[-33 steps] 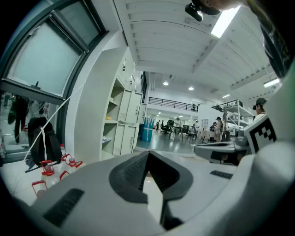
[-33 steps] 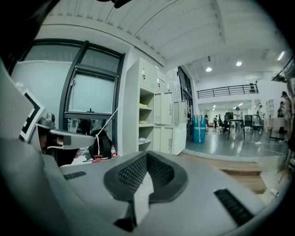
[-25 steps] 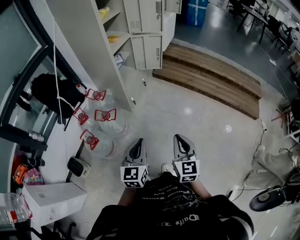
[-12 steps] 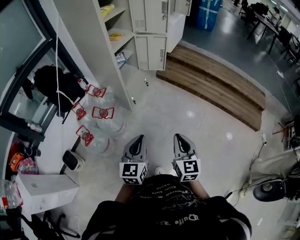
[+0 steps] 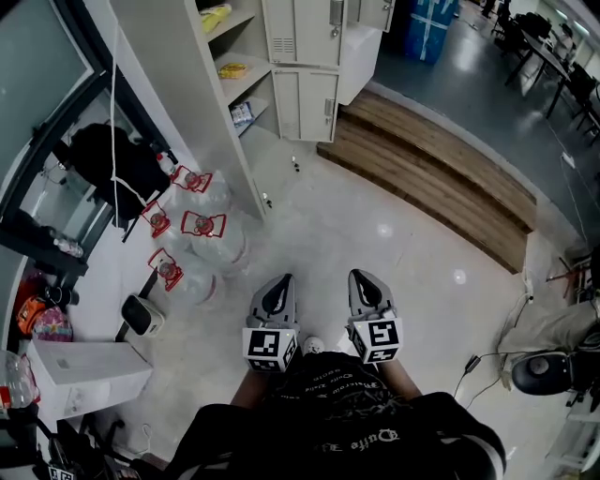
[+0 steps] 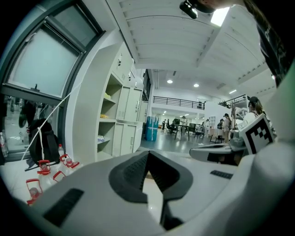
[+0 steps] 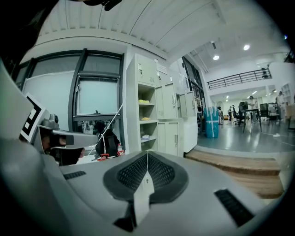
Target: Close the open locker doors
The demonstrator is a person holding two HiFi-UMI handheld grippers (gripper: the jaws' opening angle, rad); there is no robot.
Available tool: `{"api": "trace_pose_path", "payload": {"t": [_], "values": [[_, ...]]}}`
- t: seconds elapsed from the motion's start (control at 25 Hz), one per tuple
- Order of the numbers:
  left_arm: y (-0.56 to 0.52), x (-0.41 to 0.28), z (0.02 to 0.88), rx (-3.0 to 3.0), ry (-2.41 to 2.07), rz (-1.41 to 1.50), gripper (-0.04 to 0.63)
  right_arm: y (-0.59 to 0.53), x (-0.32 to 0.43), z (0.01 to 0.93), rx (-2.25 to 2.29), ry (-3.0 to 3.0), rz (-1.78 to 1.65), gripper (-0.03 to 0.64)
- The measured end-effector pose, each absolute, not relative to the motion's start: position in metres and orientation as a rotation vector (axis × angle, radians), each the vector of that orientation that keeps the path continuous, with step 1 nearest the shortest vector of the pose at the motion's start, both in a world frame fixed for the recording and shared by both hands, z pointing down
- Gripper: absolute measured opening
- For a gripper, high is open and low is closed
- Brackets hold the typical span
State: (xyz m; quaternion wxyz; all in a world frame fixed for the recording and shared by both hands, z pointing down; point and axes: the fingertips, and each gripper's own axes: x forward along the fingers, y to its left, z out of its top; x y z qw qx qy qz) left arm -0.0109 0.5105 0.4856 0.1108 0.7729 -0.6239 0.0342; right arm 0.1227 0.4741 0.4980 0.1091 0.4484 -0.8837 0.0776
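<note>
Lockers [image 5: 309, 98] stand well ahead of the left hand-held gripper [image 5: 279, 282]

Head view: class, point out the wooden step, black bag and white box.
wooden step [image 5: 441, 178], head view, middle of planks.
black bag [image 5: 94, 155], head view, its body.
white box [image 5: 89, 375], head view, top face.

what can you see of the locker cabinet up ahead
The locker cabinet is a pale grey, metal-looking unit standing upright on the floor. Its left column is open, showing shelves with a yellow item on one and some packets lower down. The doors beside that column are shut, each with a small handle. A wooden step lies by its right end.
</note>
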Motion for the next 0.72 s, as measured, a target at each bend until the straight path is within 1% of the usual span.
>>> {"api": "trace_pose_path", "payload": {"t": [0.44,0.72], "values": [[0.430,-0.039,0.500,2.280,-1.802,0.109,0.008,0.410,0.115,0.508,1.409,-2.528,0.238,0.006],[0.353,-0.074,0.498,2.324,-1.754,0.119,0.008,0.344,0.088,0.502,1.477,-2.490,0.259,0.005]]}}
